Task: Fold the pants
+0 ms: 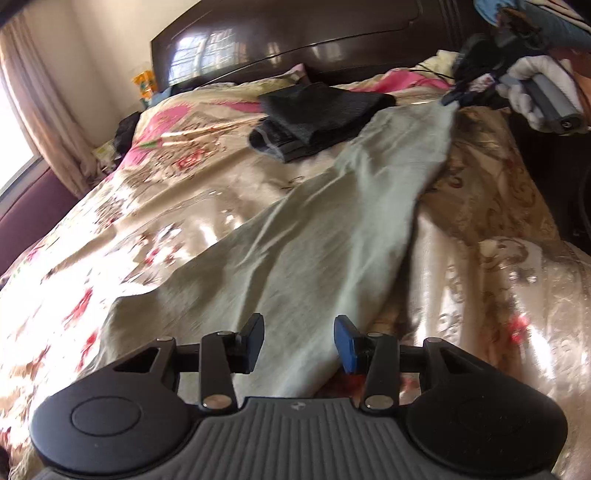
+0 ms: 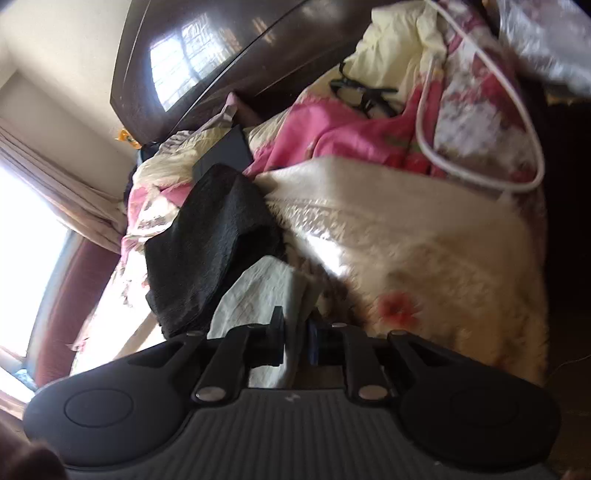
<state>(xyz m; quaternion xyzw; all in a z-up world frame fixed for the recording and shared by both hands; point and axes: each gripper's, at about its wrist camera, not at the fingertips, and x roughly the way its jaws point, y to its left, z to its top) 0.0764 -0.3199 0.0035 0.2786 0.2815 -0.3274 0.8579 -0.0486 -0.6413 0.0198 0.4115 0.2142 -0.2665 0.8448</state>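
left gripper (image 1: 299, 345) open over pants (image 1: 314, 240); right gripper (image 2: 295, 341) pinching hem (raised); black folded garment (image 1: 317, 118) beside

Glossy dark headboard (image 1: 295, 33) against a cream wall (image 1: 110, 22); sunlit curtained window (image 1: 14, 122).

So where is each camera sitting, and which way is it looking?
Left wrist: sits on the left gripper, looking along the pale pants toward the headboard; a gloved hand with the right gripper shows.
Right wrist: sits on the right gripper, tilted, pinching the pants' end; only the gripper shows.
Both share the folded black clothes, headboard and bedspread.
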